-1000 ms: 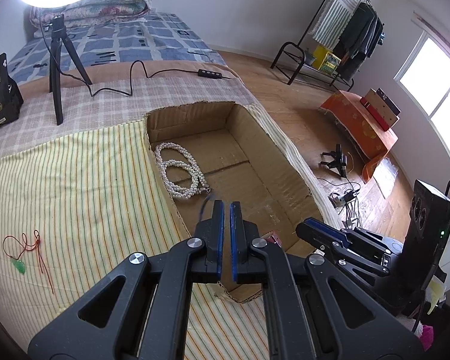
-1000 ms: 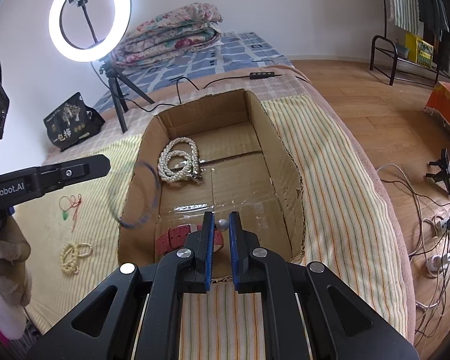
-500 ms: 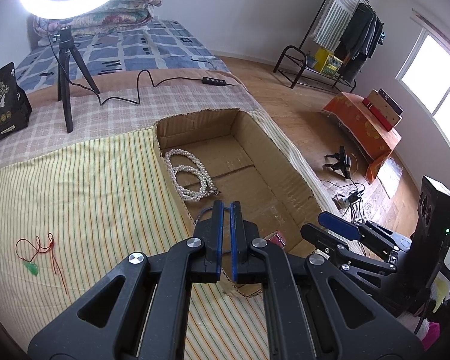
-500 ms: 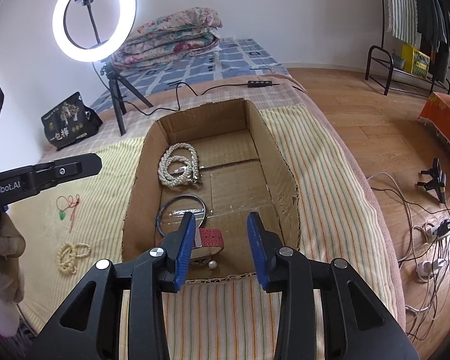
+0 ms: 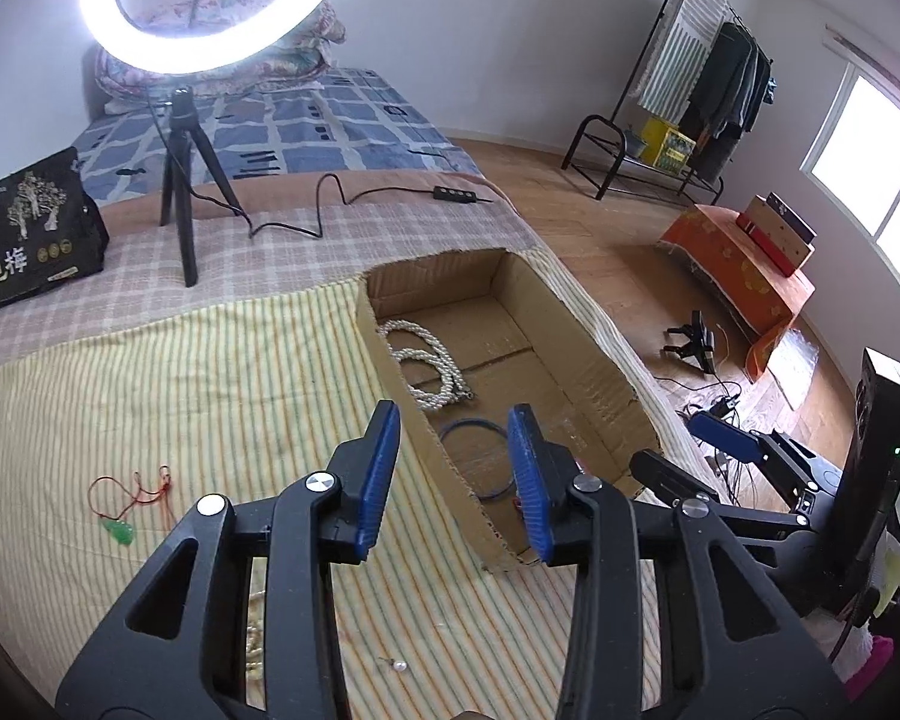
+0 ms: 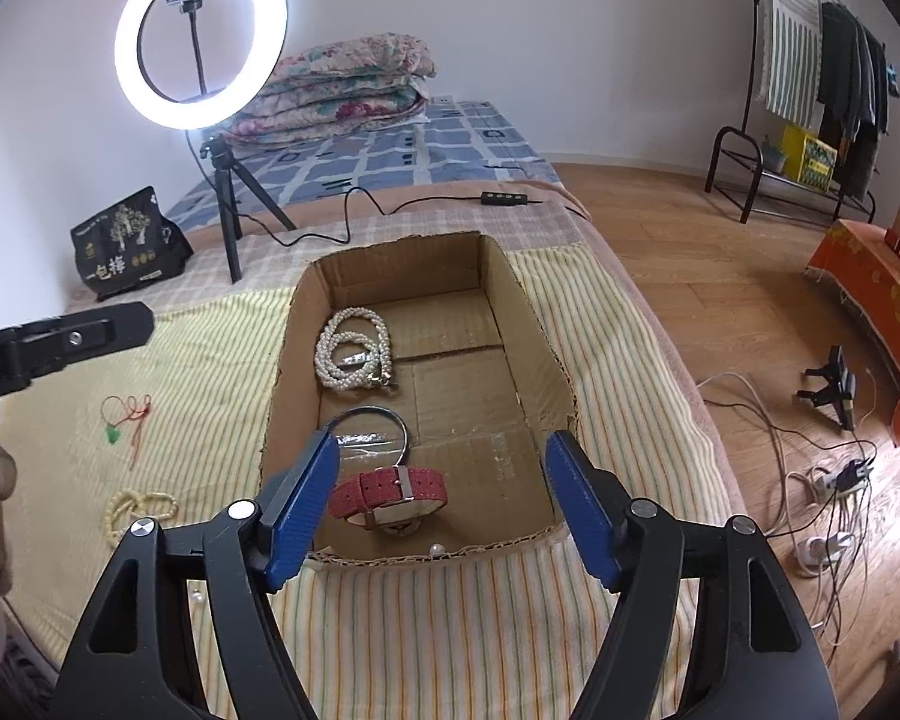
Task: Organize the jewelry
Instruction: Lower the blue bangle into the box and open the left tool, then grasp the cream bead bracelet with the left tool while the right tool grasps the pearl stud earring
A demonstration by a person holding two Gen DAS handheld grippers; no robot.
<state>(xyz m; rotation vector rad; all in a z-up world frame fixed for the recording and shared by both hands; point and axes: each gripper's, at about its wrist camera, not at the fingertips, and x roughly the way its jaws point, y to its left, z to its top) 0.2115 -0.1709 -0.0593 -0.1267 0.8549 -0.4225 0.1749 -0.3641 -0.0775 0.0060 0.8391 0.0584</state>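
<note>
here the cardboard box (image 6: 528, 324) sits on the striped bedcover (image 6: 210, 360), holding pearl necklace (image 6: 354, 348), dark bangle (image 6: 372, 420), red watch (image 6: 390, 492) and one loose pearl (image 6: 435, 549). left gripper (image 5: 453, 474) and right gripper (image 6: 444, 504) both spread wide, pinching nothing. jade pendant (image 5: 119, 531) lies outside on the cloth.

The left black hand-held gripper with blue finger pads (image 5: 455, 474) is spread wide and holds nothing. The right black hand-held gripper with blue pads (image 6: 444, 504) is likewise spread wide, holding nothing.
</note>
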